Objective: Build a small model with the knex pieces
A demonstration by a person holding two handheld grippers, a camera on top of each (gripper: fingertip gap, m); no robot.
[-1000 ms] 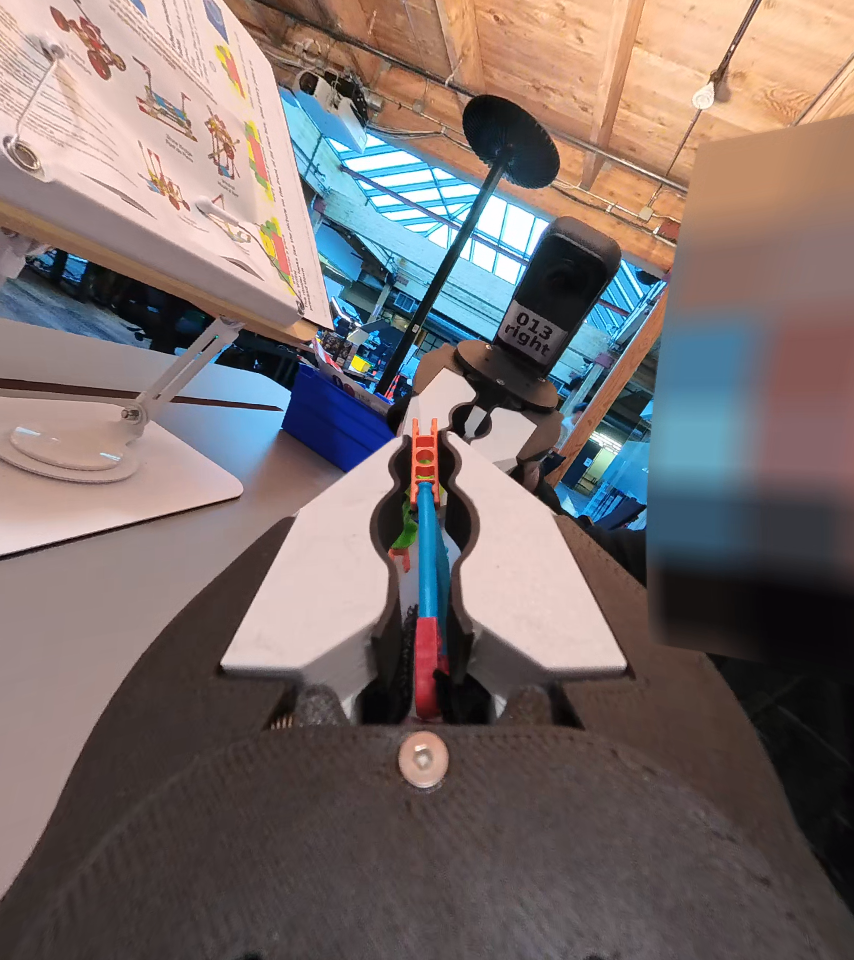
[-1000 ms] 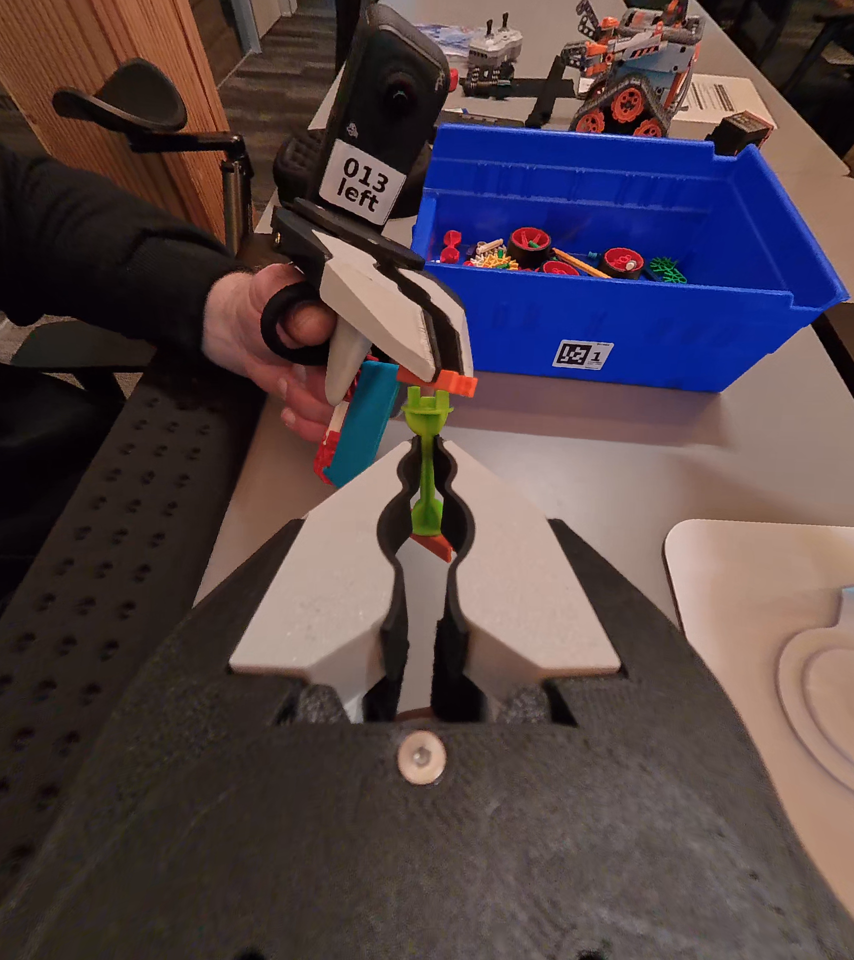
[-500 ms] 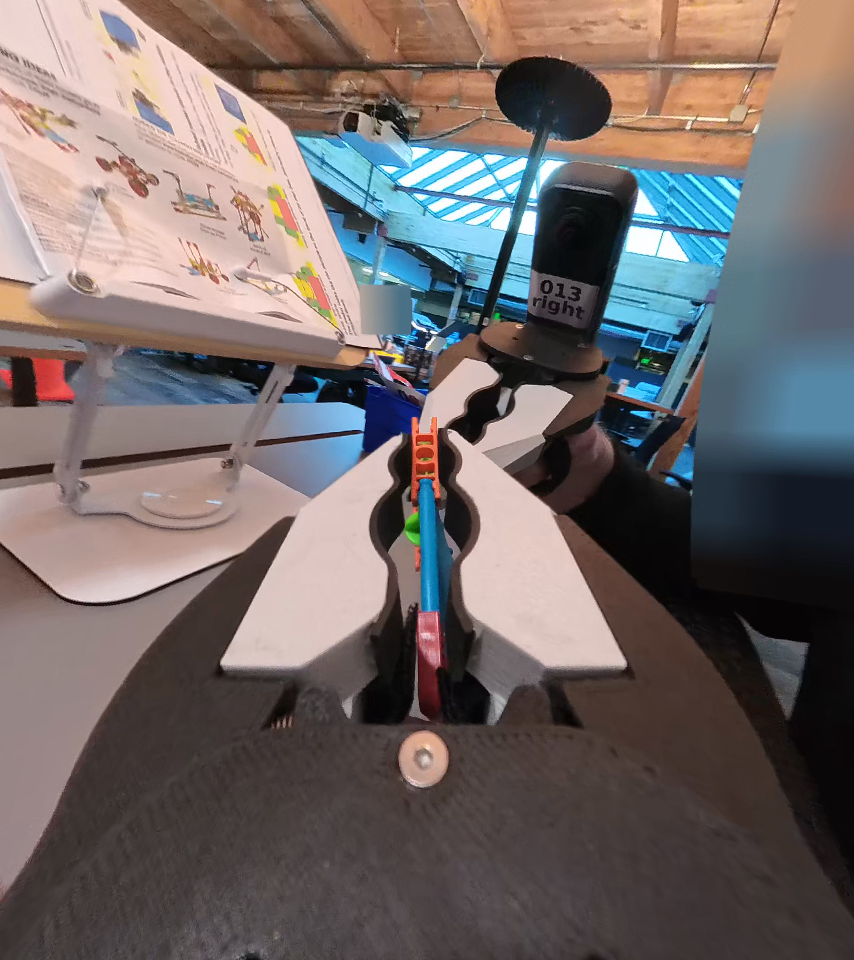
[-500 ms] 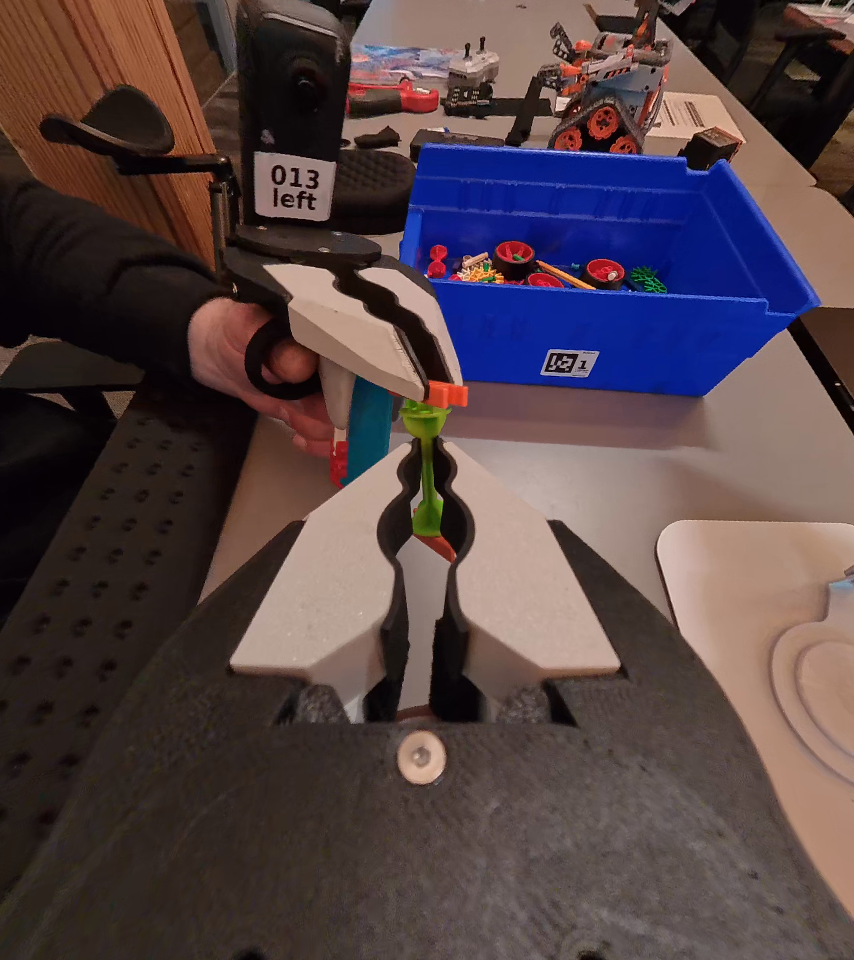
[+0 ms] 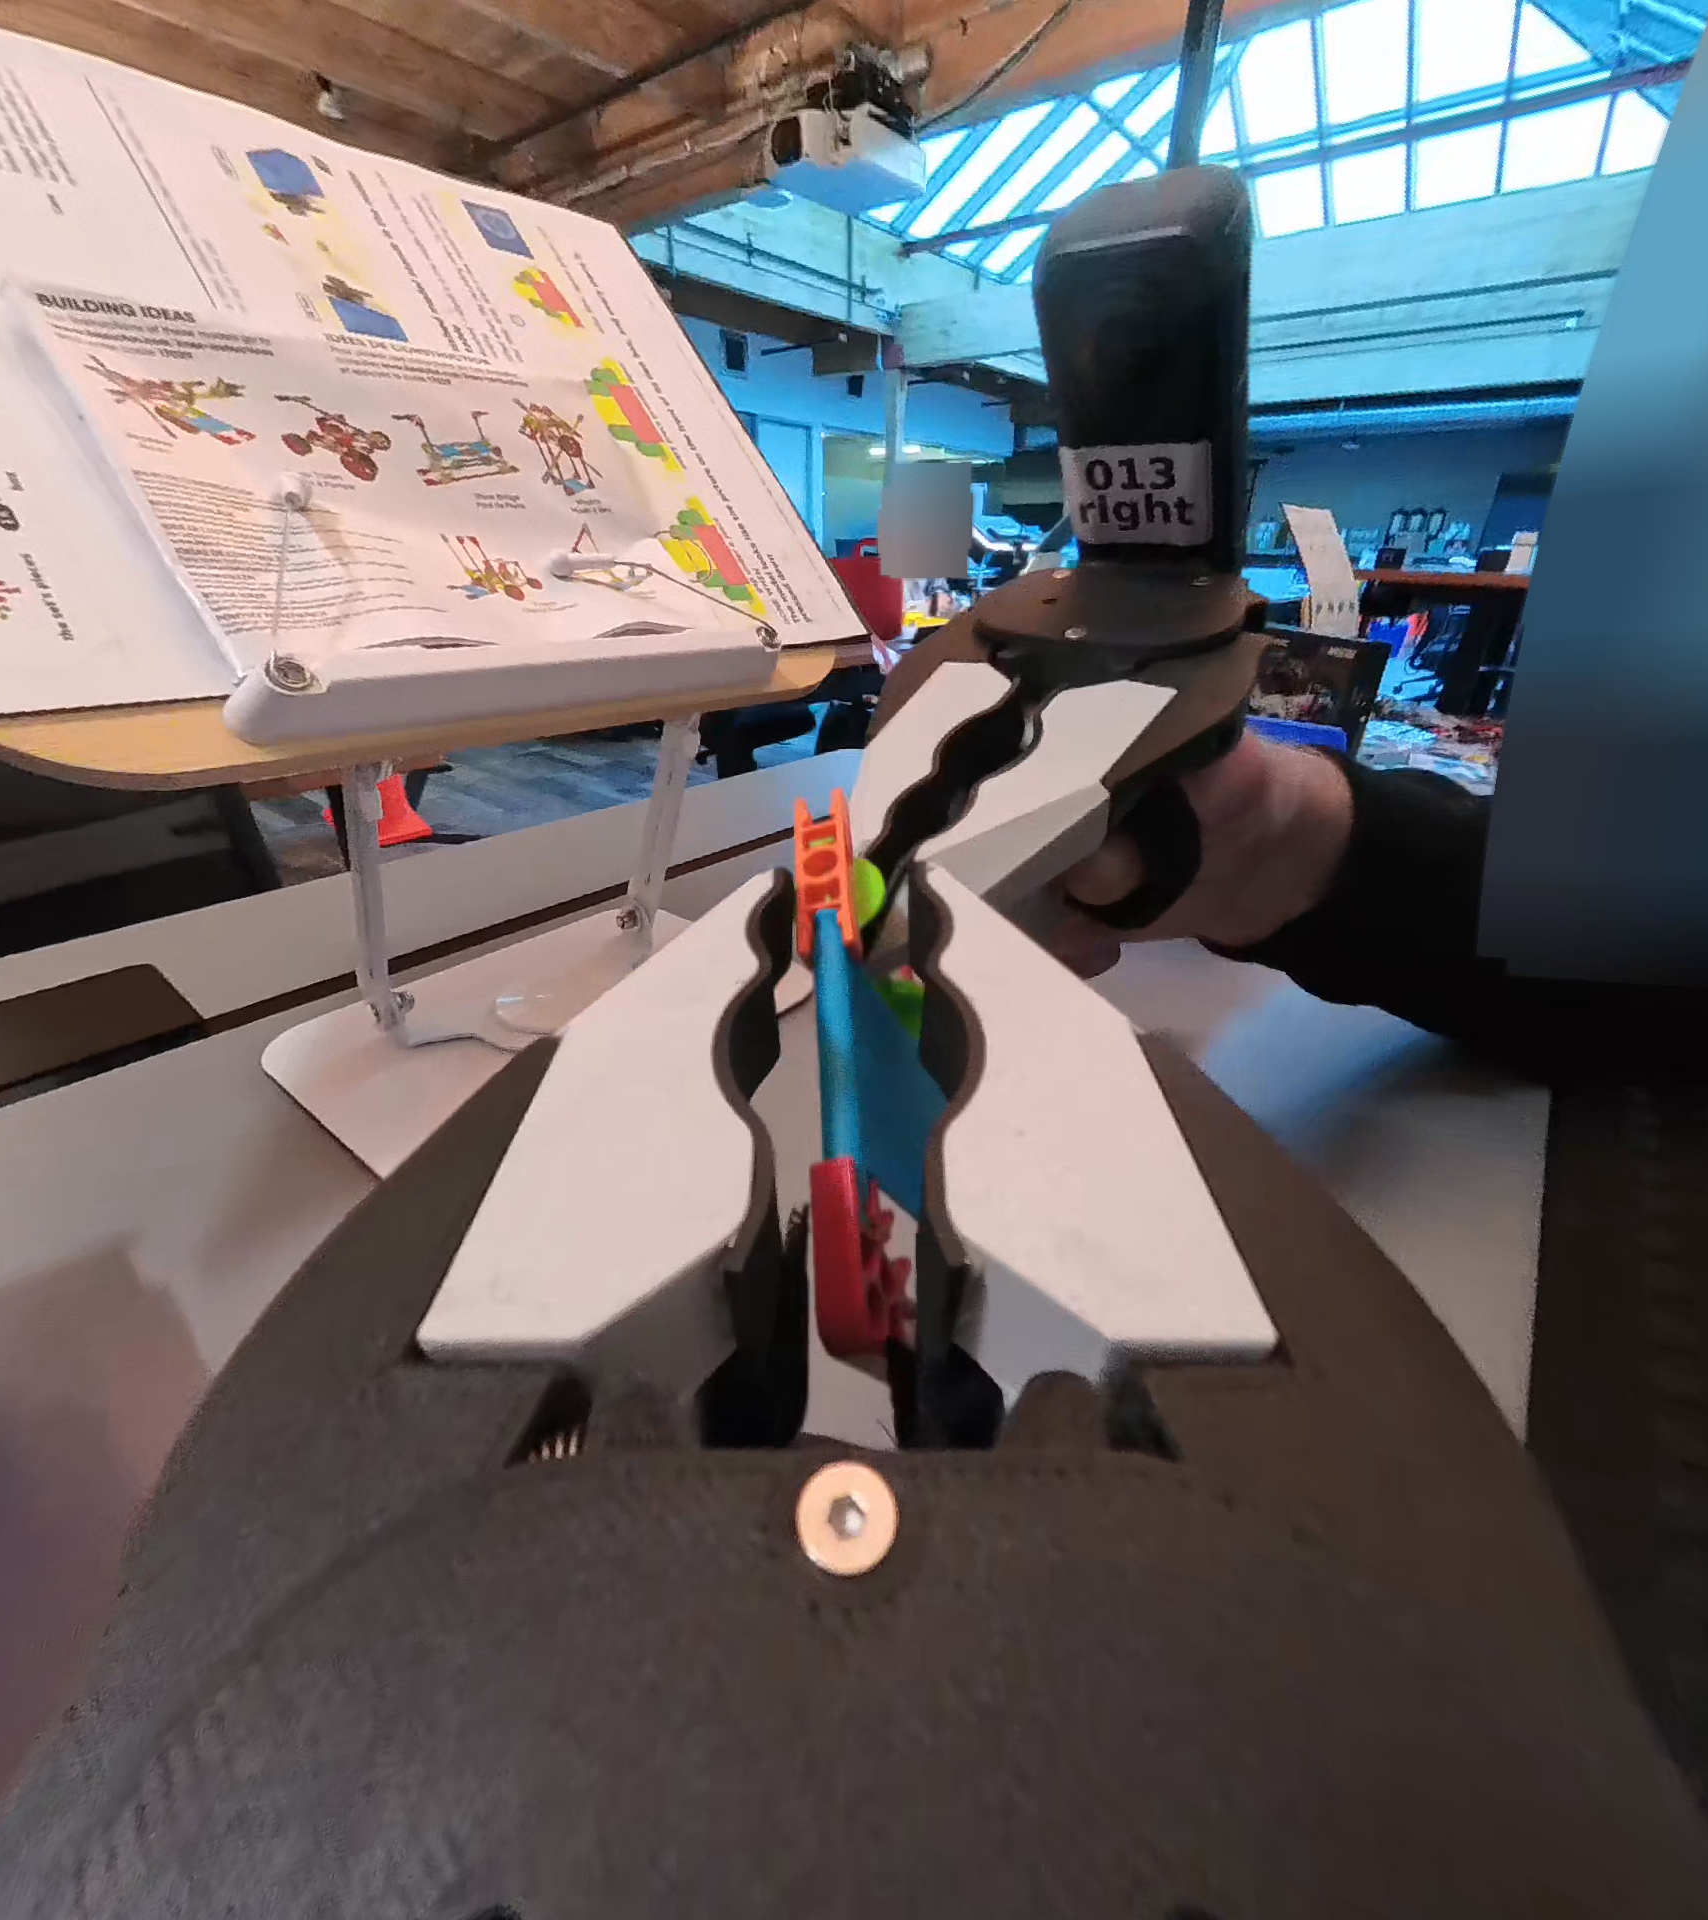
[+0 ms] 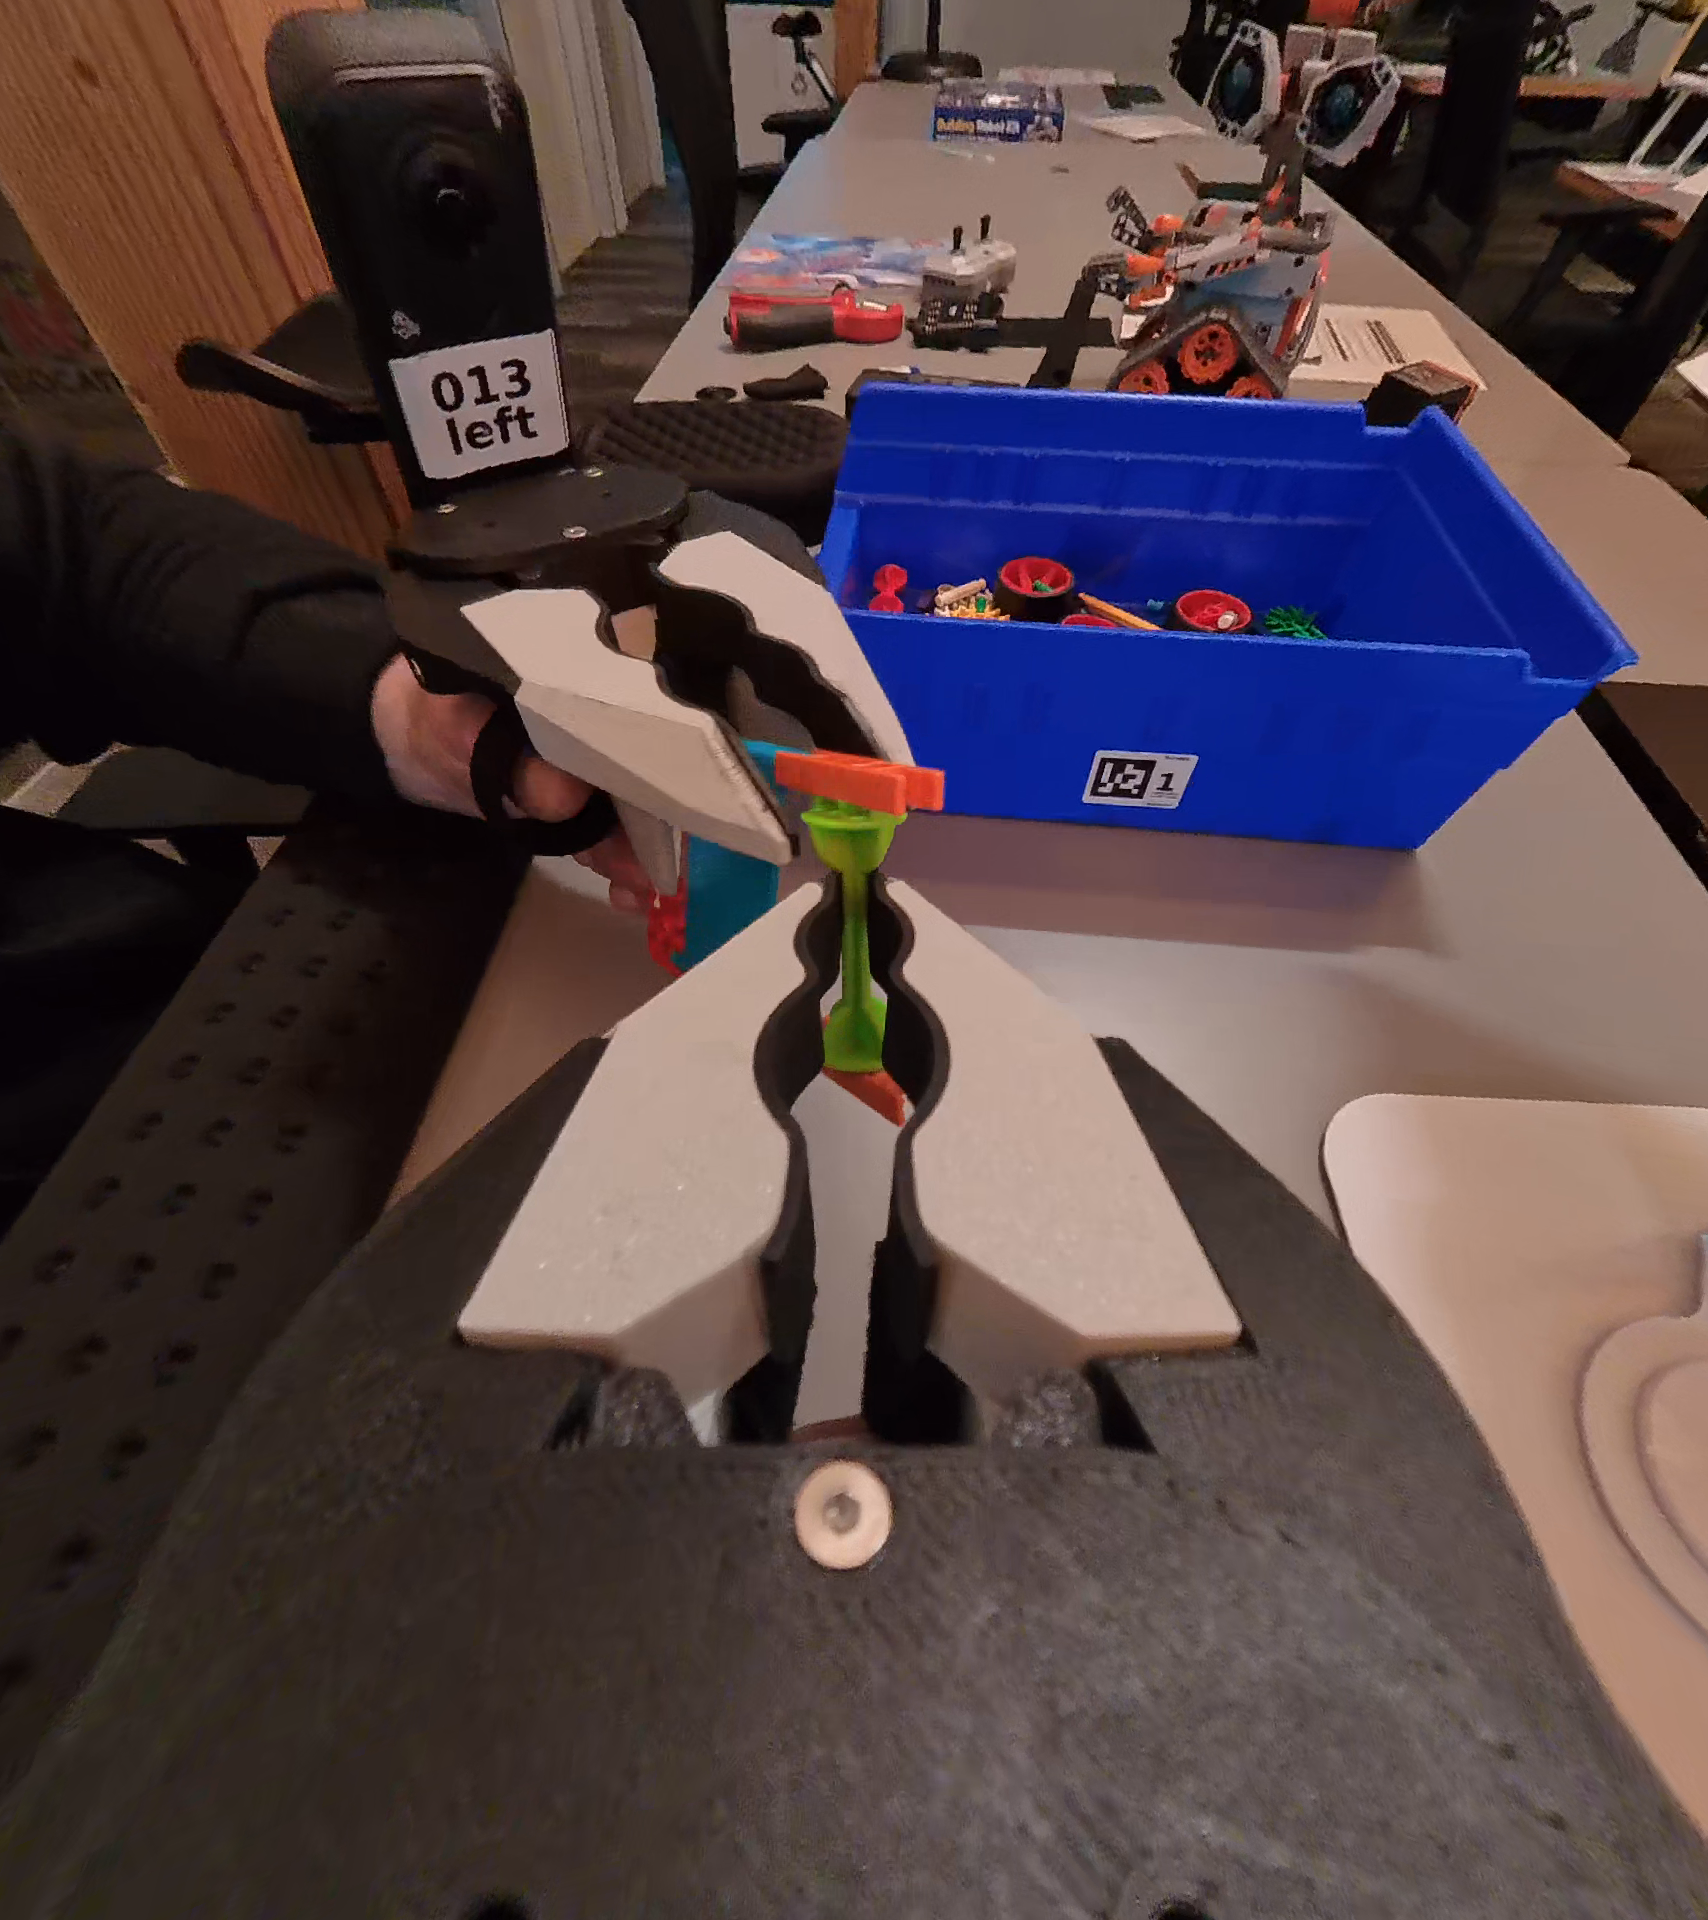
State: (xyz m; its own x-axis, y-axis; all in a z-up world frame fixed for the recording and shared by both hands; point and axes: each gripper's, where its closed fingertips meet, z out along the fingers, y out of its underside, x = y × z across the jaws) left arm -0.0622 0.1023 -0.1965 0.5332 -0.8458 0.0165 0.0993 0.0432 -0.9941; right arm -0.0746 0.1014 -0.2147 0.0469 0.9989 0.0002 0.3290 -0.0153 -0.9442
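My left gripper (image 5: 845, 894) is shut on a toy assembly: a blue panel (image 5: 865, 1081) with an orange connector (image 5: 822, 868) at the tip and a red connector (image 5: 855, 1273) at the back. My right gripper (image 6: 845, 888) is shut on a green rod (image 6: 852, 966) with an orange piece (image 6: 876, 1091) at its rear end. The rod's flared front end (image 6: 850, 826) touches the orange connector (image 6: 860, 781) from below. The left gripper shows in the right wrist view (image 6: 777, 810). The right gripper shows in the left wrist view (image 5: 891, 873), tips meeting mine.
A blue bin (image 6: 1234, 717) with several small toy parts stands behind the grippers on the grey table (image 6: 1245, 987). A white book stand (image 5: 517, 686) holds an open instruction booklet (image 5: 310, 416); its base (image 6: 1556, 1299) lies at right. A toy robot (image 6: 1214, 301) stands far back. A black perforated pad (image 6: 154, 1143) lies at left. Only a small space, under 4 cm, lies between the two pairs of fingers.
My left gripper has tilted downward and turned a little, so the blue panel shows its face. Both grippers stay shut and joined at the orange connector.
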